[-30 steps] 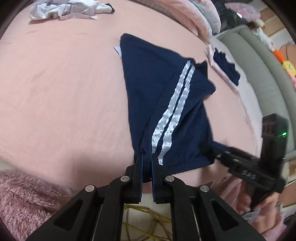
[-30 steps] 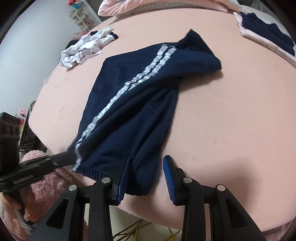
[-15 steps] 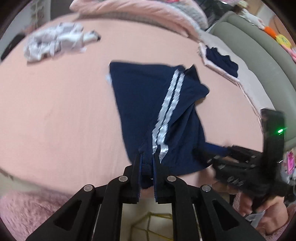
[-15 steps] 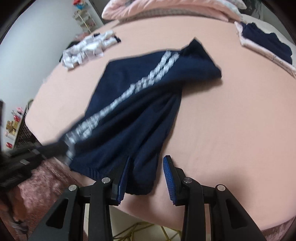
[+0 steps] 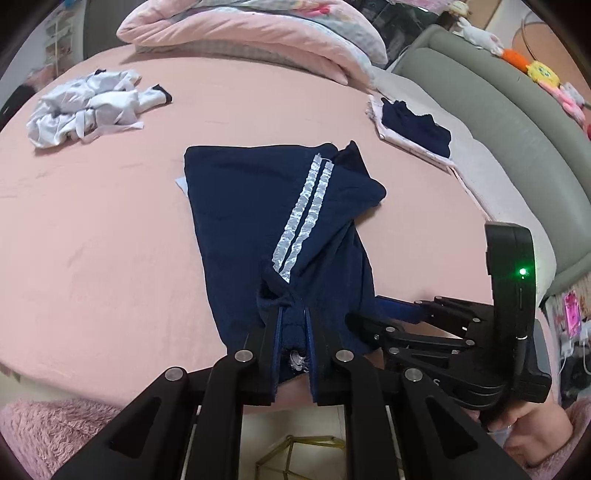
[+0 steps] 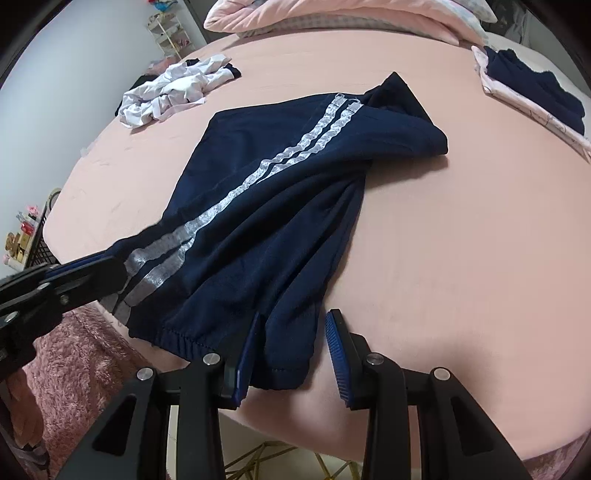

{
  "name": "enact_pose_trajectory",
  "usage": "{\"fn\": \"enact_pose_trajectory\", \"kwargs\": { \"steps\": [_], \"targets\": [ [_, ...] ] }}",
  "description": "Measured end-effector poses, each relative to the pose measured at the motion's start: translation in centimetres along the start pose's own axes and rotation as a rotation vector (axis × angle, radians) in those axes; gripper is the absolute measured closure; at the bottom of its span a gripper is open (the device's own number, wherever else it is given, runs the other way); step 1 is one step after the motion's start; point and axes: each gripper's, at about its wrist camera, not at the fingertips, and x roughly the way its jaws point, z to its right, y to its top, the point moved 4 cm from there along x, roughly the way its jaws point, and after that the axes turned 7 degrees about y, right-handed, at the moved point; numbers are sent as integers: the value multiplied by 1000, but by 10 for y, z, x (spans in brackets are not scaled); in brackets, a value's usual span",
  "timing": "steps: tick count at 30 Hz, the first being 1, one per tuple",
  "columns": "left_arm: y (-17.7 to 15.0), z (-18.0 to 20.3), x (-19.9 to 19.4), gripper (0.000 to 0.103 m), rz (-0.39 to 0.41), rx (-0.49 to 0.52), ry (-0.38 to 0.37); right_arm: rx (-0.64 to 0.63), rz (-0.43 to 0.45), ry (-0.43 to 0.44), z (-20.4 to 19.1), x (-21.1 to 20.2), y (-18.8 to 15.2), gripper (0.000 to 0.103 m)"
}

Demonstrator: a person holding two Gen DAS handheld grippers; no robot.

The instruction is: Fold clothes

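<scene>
Left tongs [image 5: 291,332] clenched on navy trousers [image 6: 280,206] waistband, near bed [image 6: 461,221] edge | right tongs [image 6: 291,350] agape astride hem | best clamped before lifting evenly

Your shorts [image 5: 266,206] lie mid-bed [image 5: 92,240], their near hem at the front edge. Your left gripper [image 5: 291,332] meets that hem at its left corner; your right gripper [image 6: 291,343] straddles its right corner. Behind and to the left, a crumpled garment [image 5: 88,107] rests on the bed, well apart from the shorts. Behind and to the right lies a folded pile [image 5: 413,129]. Pillows [image 5: 240,33] line the far edge; a sofa [image 5: 498,122] stands right of the bed.
</scene>
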Motion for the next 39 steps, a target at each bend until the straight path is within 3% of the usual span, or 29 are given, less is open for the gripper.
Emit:
{"fn": "enact_pose_trajectory", "kwargs": {
  "steps": [3, 5, 6, 9, 14, 17, 21, 23, 25, 27, 29, 34, 39],
  "targets": [
    [1, -15, -2, 92, 8, -57, 69, 8, -3, 7, 1, 0, 1, 67],
    [-2, -36, 0, 92, -30, -114, 172, 8, -9, 9, 2, 0, 1, 67],
    [-4, -42, 2, 92, -45, -128, 184, 14, -8, 11, 3, -1, 1, 67],
    [-8, -49, 0, 92, -46, -141, 167, 63, 33, 52, 7, -11, 3, 67],
    [-5, -18, -6, 92, 1, -72, -17, 31, 49, 58, -4, -13, 10, 67],
    [-13, -5, 20, 92, -89, -2, 26, 10, 27, 36, -6, -6, 7, 67],
    [-23, -20, 32, 92, -158, -61, 34, 40, 8, 39, 8, -4, 2, 67],
    [-22, -26, 22, 92, -159, -66, 76, 87, 10, 65, 20, -12, 1, 67],
    [-15, -30, 10, 92, -123, -68, 66, 108, 27, 61, 29, -22, 2, 67],
    [-3, -30, 3, 92, -91, -67, -3, 132, 47, 66, 37, -30, 7, 67],
    [13, -25, 5, 92, -59, -31, -5, 160, 65, 78, 47, -37, 16, 67],
    [63, -2, 34, 92, -43, 71, -38, 150, 35, -29, 72, -30, 46, 67],
    [114, 23, 85, 86, -77, 118, -52, 170, 36, -35, 91, -13, 75, 67]
  ]
}}
